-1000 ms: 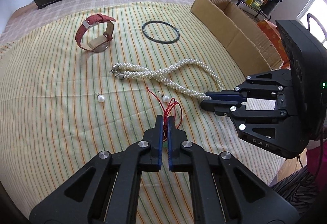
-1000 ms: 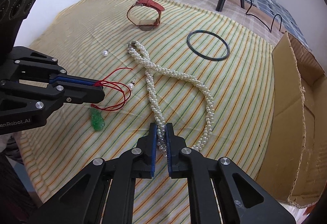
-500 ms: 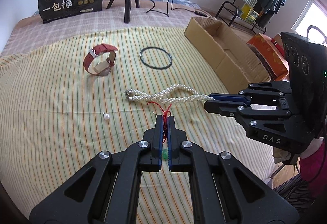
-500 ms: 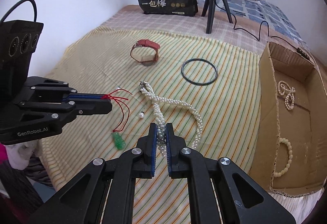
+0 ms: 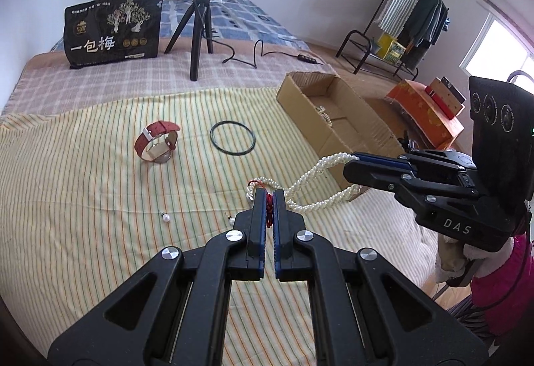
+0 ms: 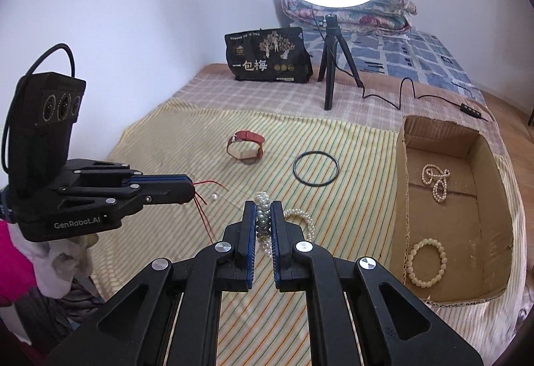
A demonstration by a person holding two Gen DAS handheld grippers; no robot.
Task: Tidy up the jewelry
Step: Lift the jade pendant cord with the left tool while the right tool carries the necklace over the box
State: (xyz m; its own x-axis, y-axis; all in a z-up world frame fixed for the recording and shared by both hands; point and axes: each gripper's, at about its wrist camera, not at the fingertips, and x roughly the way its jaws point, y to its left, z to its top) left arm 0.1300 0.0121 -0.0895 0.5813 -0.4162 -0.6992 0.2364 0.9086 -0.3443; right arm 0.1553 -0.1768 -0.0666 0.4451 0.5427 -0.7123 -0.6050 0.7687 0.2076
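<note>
Jewelry is split between the striped yellow bedspread and the open brown cardboard box at its edge. The right claw is clamped on a twisted white pearl necklace, lifted so its loop hangs with the far end trailing on the cloth; the left claw pinches a thin red cord, whose pendant is out of sight. The cord sits just beside the pearls, so a snag could drag both if the claws part, and the heavy rope could slip out. On the spread: one red-strapped wristwatch, one thin black ring bangle, two loose pearl earrings. The box holds one small pearl string and one cream bead bracelet.
</note>
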